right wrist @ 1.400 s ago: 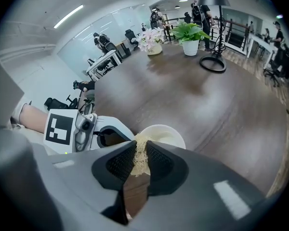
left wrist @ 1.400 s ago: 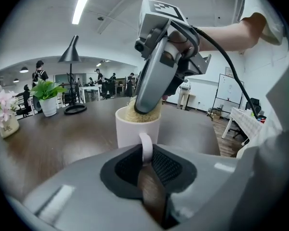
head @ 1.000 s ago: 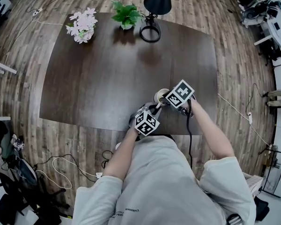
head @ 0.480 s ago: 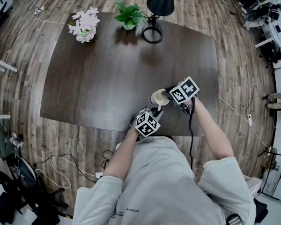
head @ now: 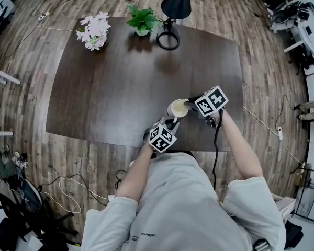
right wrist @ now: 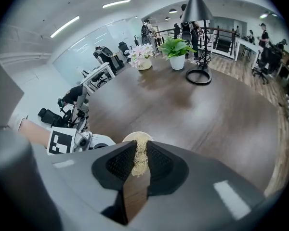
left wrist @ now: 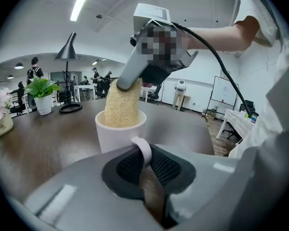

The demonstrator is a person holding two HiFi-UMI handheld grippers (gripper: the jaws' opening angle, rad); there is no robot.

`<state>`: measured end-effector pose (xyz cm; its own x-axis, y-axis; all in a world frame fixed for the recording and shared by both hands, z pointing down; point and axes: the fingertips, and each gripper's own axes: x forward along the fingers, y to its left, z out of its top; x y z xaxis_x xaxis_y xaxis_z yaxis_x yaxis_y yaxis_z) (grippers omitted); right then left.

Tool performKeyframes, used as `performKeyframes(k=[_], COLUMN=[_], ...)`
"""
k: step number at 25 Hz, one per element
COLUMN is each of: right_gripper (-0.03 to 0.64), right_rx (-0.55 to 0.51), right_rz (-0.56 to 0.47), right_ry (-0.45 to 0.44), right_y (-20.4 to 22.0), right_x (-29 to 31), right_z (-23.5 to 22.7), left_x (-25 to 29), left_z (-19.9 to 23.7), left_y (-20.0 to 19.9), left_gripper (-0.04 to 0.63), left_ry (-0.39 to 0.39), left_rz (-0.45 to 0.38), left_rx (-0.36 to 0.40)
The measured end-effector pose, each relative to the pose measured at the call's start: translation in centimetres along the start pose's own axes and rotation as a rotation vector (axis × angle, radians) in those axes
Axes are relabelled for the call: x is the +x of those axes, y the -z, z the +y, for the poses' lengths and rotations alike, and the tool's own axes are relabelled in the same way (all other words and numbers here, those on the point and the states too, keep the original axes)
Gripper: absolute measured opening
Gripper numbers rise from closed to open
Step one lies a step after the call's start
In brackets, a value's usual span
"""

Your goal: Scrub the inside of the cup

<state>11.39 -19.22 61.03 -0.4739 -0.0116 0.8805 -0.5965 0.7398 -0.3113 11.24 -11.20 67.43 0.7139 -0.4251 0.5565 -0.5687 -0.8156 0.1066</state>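
Cup: the white cup (head: 178,109) stands upright on the dark surface (head: 110,82), near the front edge and close to the person.
Left hand-held gripper: the left hand-held gripper (left wrist: 145,160) has its jaws closed on the cup's handle (left wrist: 143,147), from the person's side.
Right hand-held gripper: the right hand-held gripper (right wrist: 140,157) is clamped on a rough yellowish sponge (left wrist: 121,105) and comes down over the cup at a slant.
Sponge: its lower end is inside the cup; its upper part sticks out above the rim.
Far edge of surface: pink flowers (head: 93,30), a green plant (head: 141,18) and a black lamp (head: 174,9), well apart from the cup.
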Motion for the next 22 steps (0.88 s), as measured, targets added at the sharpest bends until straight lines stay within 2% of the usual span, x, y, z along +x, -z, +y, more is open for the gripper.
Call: performKeyframes(k=[12,22], right_gripper=[0.089,0.087], right_rx=[0.039,0.037], right_rz=[-0.076,-0.088], right_ry=[-0.048,-0.012], right_y=[1.4,1.2], right_x=[-1.6,-0.6], right_z=[2.6,2.8], left_x=[-0.3,-0.5], left_z=[0.6,0.3], left_y=[0.4,0.4], left_gripper=[0.040,0.054], left_ry=[-0.055,-0.056], left_rz=[0.013,0.025], left_rx=[0.002,0.016])
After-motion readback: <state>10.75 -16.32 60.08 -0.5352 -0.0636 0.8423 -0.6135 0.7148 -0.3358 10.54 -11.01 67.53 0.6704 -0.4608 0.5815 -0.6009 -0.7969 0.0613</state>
